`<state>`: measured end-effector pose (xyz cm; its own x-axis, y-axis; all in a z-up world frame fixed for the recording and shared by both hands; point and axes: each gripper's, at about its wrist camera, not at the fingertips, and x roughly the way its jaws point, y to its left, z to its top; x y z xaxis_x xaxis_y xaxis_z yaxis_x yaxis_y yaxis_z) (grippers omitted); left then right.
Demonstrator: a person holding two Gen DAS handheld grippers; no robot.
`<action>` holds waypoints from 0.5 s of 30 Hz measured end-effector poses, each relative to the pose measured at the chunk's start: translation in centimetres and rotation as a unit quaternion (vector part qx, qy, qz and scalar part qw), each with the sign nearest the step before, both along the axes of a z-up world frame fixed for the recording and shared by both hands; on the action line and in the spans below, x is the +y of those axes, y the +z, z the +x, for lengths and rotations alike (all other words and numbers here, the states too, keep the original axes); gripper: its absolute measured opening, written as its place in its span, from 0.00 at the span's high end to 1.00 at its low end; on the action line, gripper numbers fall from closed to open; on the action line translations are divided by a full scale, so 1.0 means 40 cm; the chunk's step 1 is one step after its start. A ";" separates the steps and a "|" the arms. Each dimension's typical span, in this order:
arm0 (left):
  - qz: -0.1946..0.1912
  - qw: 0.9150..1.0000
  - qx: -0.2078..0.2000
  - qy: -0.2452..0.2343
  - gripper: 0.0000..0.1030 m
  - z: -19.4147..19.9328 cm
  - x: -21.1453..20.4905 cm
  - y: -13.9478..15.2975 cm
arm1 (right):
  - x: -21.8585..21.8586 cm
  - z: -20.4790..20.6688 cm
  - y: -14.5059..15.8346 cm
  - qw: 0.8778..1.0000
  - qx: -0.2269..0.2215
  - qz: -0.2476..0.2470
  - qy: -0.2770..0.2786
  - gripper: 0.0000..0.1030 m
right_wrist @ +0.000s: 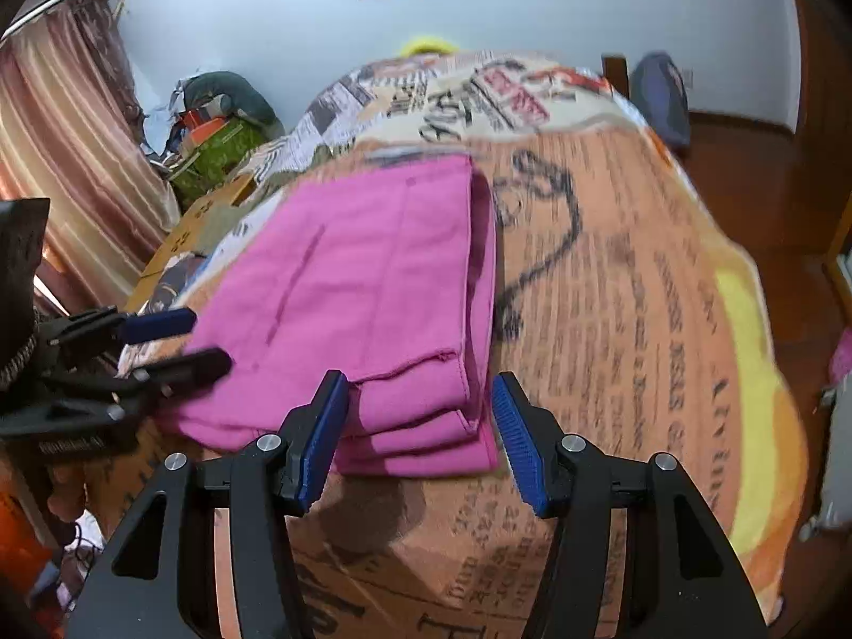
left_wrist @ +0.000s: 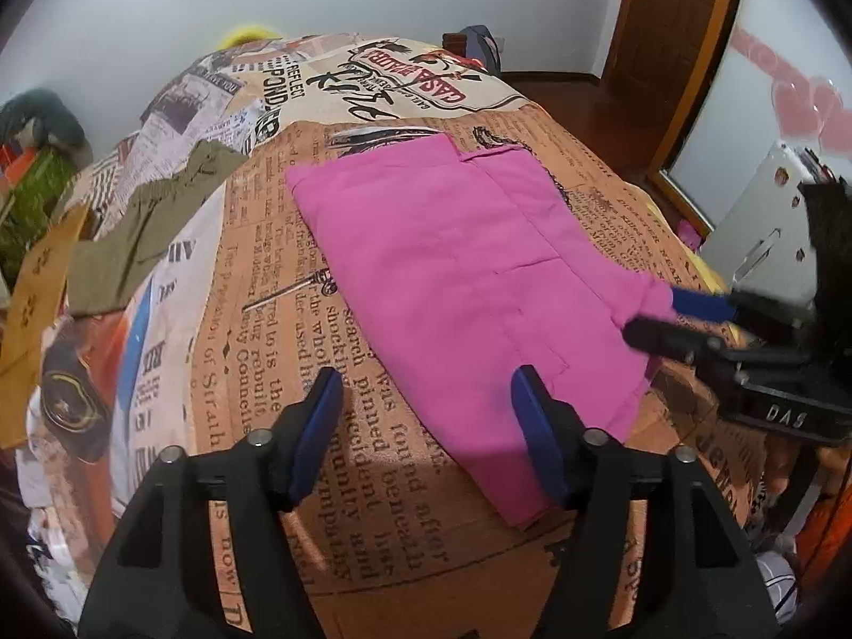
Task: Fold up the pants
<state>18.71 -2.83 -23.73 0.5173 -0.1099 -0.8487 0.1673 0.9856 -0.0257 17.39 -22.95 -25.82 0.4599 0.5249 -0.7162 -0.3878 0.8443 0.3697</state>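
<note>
Lying folded in flat stacked layers, the pink pants (left_wrist: 458,277) rest between both parted, empty tongs.

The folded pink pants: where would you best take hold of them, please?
Probably the stacked near corner of the pink pants, coming in low from the near edge with the right gripper; the layers end together there, so one pinch catches them all.

Motion blur smears the newsprint bedspread (right_wrist: 612,293) lettering.
</note>
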 end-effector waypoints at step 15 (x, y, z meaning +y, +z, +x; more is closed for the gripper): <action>-0.004 1.000 -0.027 0.003 0.33 0.043 0.072 0.074 | -0.017 -0.016 0.074 0.999 -0.035 -0.026 -0.011 0.47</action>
<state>20.45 0.03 -20.76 0.5627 -0.1124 -0.8190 0.1624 0.9864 -0.0239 16.74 -23.64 -22.85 0.5212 0.4767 -0.7079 -0.3930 0.8704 0.2967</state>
